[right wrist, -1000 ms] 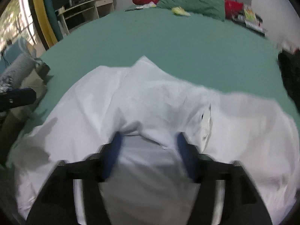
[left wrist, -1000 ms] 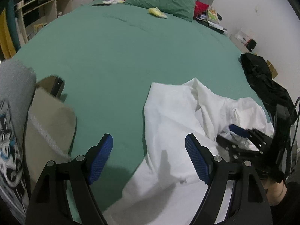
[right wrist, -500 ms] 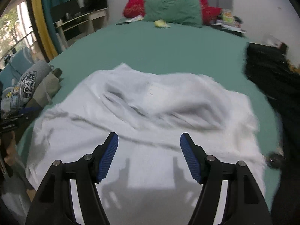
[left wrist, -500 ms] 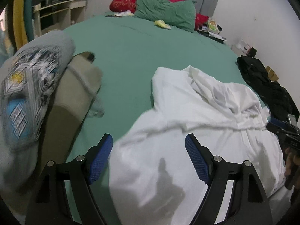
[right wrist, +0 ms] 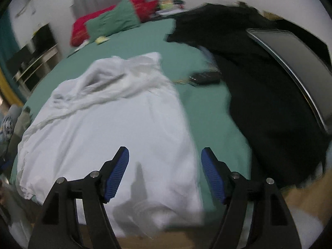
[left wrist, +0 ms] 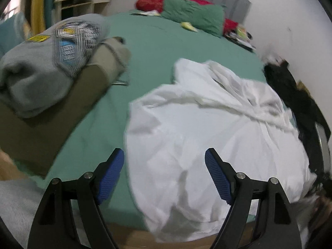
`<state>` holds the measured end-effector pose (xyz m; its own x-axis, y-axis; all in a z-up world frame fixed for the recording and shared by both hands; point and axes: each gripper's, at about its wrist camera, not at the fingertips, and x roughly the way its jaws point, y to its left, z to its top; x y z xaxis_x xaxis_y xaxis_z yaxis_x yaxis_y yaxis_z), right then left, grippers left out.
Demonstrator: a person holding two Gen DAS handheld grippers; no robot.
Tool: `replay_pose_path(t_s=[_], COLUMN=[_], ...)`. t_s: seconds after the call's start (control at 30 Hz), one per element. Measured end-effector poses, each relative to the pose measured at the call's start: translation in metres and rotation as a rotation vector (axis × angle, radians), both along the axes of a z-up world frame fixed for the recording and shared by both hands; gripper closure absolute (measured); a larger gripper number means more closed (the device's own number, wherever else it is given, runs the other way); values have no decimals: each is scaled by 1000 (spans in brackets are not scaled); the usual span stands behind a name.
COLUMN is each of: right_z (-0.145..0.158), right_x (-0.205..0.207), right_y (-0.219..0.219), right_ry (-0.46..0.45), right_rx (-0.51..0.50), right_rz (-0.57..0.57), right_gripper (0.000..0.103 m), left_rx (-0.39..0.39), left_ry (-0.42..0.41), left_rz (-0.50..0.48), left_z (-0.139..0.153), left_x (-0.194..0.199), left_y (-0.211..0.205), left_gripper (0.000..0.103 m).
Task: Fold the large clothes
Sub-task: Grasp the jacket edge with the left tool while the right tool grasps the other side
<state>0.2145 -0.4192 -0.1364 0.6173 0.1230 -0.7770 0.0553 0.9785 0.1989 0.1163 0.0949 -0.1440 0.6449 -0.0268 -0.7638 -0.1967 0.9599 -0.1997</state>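
A large white garment (left wrist: pixel 207 137) (right wrist: pixel 116 128) lies spread on the green bed (left wrist: pixel 157 47) (right wrist: pixel 207 112), its hem hanging over the near edge and its top bunched in folds toward the pillows. My left gripper (left wrist: pixel 164 172) hovers open over the garment's left near corner, nothing between its blue pads. Over the garment's right near corner my right gripper (right wrist: pixel 165 170) has its jaws opening, with no cloth between them. Both point steeply down at the cloth.
Folded grey and olive clothes (left wrist: pixel 51 70) are stacked at the bed's left edge. A heap of black clothes (right wrist: pixel 269 95) and a grey flat panel (right wrist: pixel 298 66) lie at the right, a dark small case (right wrist: pixel 204 76) beside them. Green and red pillows (left wrist: pixel 191 14) sit at the head.
The white garment went from a crumpled heap to spread out flat. My right gripper let go of it and swung to the right; my left gripper shifted so the folded stack came into view.
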Motion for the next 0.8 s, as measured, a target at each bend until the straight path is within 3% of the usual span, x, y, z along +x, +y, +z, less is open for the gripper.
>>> replay_pose_path(t_s=[0.17, 0.23, 0.33, 0.37, 0.47, 0.5, 0.53, 0.57, 0.6, 0.67, 0.8], right_z=[-8, -9, -11, -12, -12, -13, -15, -18, -19, -20, -16], right_x=[-18, -25, -28, -28, -23, -22, -21, -20, -20, -23, -27], right_y=[-32, -36, -33, -28, -10, -2, 4, 8, 11, 6, -5], right_ry=[47, 44, 42, 42, 41, 45, 55, 69, 75, 78, 58], right_rx=[86, 101, 142, 137, 96, 64, 42, 24, -11, -1, 96], right_rz=[-103, -98, -61, -43, 18, 43, 57, 68, 64, 50, 52], right_gripper=[30, 30, 30, 30, 31, 40, 58, 65, 73, 94, 99], left_rx=[122, 197, 199, 201, 184, 185, 187, 185, 186, 167, 106], left_ry=[80, 144, 138, 139, 140, 141, 142, 140, 137, 120, 46], left_rz=[-76, -49, -21, -6, 18, 23, 29, 33, 42, 76, 141], left_z=[-25, -36, -39, -39, -37, -36, -35, -34, -32, -27, -7], left_x=[20, 26, 24, 22, 15, 14, 11, 9, 7, 3, -10], left_y=[-35, -40, -33, -29, -19, -18, -16, -15, -14, -7, 8], left_gripper=[20, 20, 20, 22, 41, 56, 70, 77, 92, 97, 98])
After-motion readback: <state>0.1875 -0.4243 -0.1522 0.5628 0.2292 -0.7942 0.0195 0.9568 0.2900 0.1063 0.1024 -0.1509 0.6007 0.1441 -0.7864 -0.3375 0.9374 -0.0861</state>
